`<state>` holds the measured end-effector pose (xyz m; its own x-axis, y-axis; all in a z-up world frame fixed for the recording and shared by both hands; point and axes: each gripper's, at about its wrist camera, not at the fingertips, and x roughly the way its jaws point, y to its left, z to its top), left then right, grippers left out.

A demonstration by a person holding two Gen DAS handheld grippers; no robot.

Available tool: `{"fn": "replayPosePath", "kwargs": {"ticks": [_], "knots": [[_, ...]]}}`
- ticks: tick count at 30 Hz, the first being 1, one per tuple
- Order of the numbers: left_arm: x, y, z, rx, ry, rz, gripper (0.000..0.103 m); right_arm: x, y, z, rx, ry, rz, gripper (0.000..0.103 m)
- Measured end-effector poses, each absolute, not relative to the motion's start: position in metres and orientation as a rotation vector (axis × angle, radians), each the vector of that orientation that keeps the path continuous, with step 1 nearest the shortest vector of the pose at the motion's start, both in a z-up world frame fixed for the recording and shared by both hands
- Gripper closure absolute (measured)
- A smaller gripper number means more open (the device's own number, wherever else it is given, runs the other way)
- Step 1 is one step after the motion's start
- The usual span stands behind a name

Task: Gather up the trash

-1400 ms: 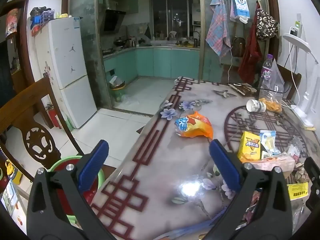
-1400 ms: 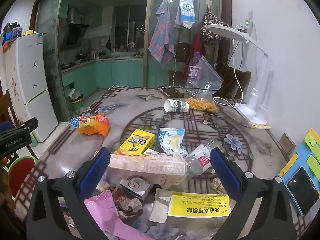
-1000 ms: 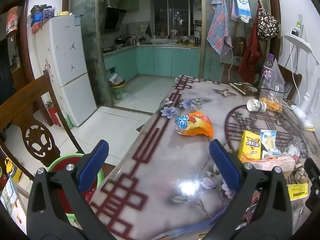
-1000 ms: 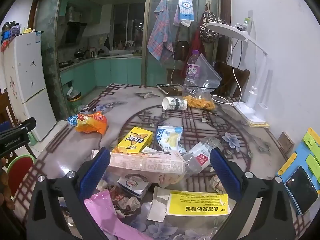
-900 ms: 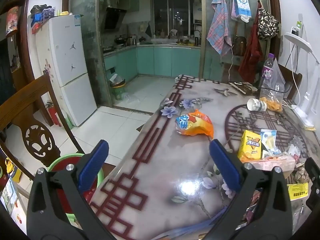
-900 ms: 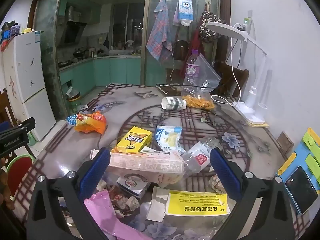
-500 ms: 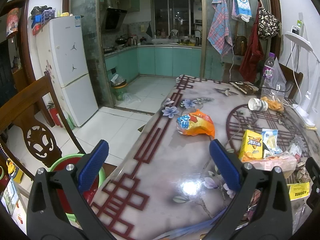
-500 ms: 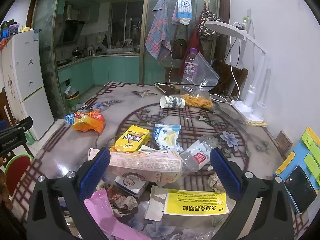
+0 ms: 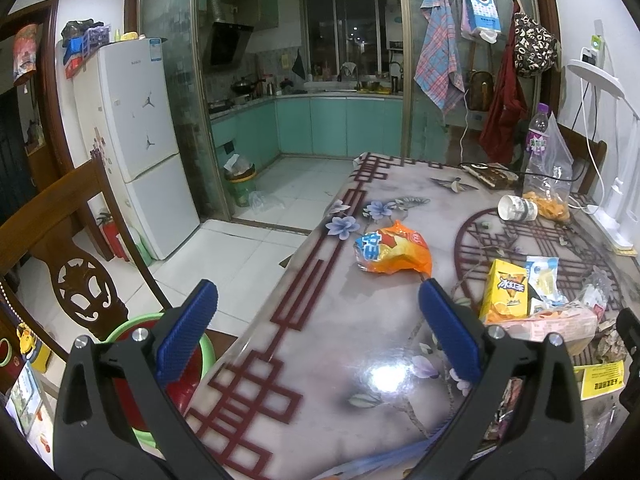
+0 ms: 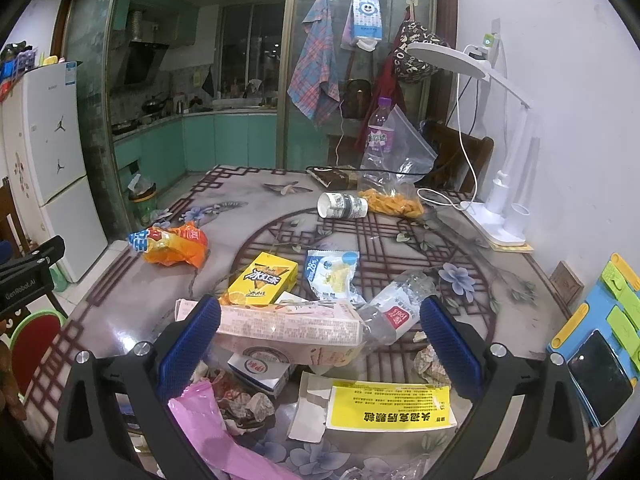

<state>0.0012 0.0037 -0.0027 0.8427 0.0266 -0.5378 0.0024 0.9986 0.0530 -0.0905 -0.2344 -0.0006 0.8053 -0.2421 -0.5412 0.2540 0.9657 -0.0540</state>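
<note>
I hold both tools above the counter [image 10: 500, 280] with nothing taken up yet. The left gripper [image 9: 318, 320] has its jaws spread wide and empty, over the bare near-left stretch of the top. The right gripper [image 10: 320, 328] is likewise spread and empty, straddling the main heap of trash.

The trash lies mostly at the near right: a long pink carton [image 10: 288, 328] across the heap, a crushed clear bottle [image 10: 396, 308] touching its right end, a yellow drink box [image 10: 264, 278] and a small blue-white packet [image 10: 332, 272] just behind. A pink bag [image 10: 208, 420] and a yellow leaflet [image 10: 390, 406] lie nearest me. An orange snack bag [image 9: 394, 248] sits apart toward the left edge; a paper cup [image 10: 342, 205] lies on its side farther back.

Judged handling: everything looks light. The carton should be fairly stiff and best taken across its narrow width. The bottle is thin and likely slippery; grip near its neck. The snack bag is soft and crinkly; pinch a raised fold.

The left edge drops to tiled floor beside a wooden chair [image 9: 80, 264]. Open room lies left and centre; a lamp [image 10: 508, 200] and its cord crowd the far right.
</note>
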Motion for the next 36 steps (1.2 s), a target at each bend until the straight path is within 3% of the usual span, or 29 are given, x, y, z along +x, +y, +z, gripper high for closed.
{"fn": "replayPosePath", "kwargs": {"ticks": [36], "knots": [[0.0011,0.0044,-0.0042,0.06,0.571,0.003,0.004,-0.0932,-0.236,0.0029,0.022,0.567,-0.271,0.007]]}}
